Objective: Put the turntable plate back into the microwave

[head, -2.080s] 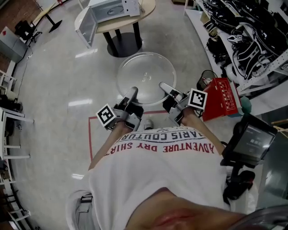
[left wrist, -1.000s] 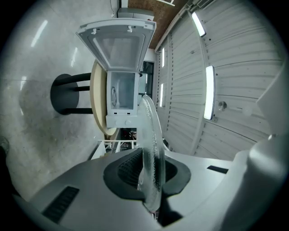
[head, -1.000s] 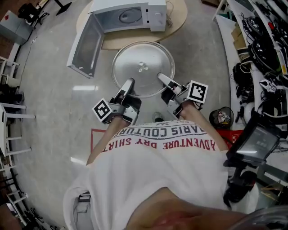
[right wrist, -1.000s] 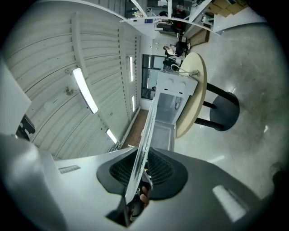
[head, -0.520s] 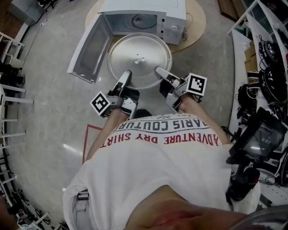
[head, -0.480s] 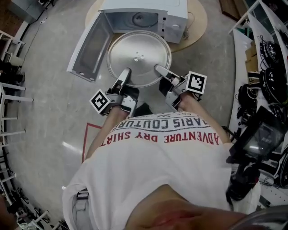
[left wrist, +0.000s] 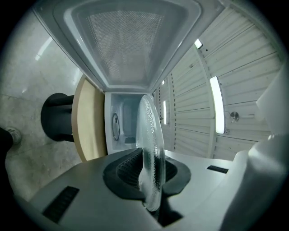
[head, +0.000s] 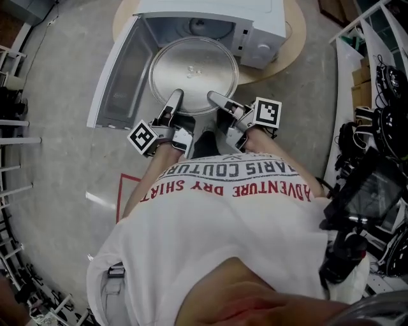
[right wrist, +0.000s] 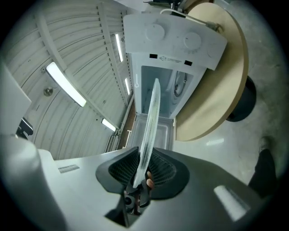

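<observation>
Turntable plate [head: 193,73], a clear glass disc held flat, hangs at the mouth of the open microwave [head: 217,7], its near rim pinched on either side by the left gripper [head: 173,100] and right gripper [head: 213,99], each clamped onto the glass. The cavity lies straight ahead of both grippers, equally near to each, with the door [head: 120,76] swung wide at left. The coming move looks to be a level push forward.

There's print on the white shirt [head: 224,216], upside down from the head view! Red capitals spell "ADVENTURE DRY SHIRT", and the dark line nearer the arms ends in "COUTURE", its first word partly covered. The left marker cube [head: 143,137] and right marker cube [head: 267,113] carry black-and-white squares, no letters. The sticker [right wrist: 174,59] on the microwave [right wrist: 174,34] is too small to read.
</observation>
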